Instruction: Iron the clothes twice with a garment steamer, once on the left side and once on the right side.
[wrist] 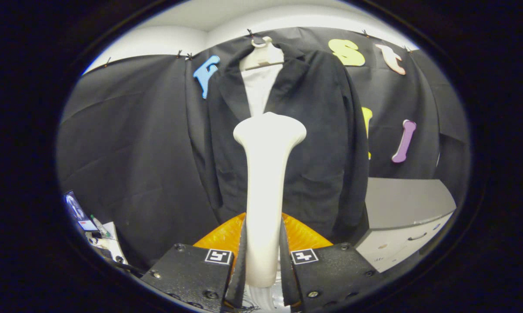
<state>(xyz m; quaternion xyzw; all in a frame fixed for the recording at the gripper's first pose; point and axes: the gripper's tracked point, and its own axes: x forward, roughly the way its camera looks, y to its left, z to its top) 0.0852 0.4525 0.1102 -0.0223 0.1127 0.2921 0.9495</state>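
Note:
A black jacket (318, 143) hangs on a white hanger (263, 54) against the booth's wall, its front open over a white panel (258, 91). My gripper (263, 256) is shut on the handle of a white garment steamer (268, 174), which stands upright between the fingers. The steamer's flared head (270, 130) points at the jacket's middle, just below the lapels; whether it touches the cloth I cannot tell. An orange part (302, 234) of the steamer shows behind the handle, just ahead of the fingers.
A grey cabinet with drawers (400, 221) stands right of the jacket, close to its right hem. Left of the fingers, low down, lie a small screen (76, 211) and some cables and papers (107, 243).

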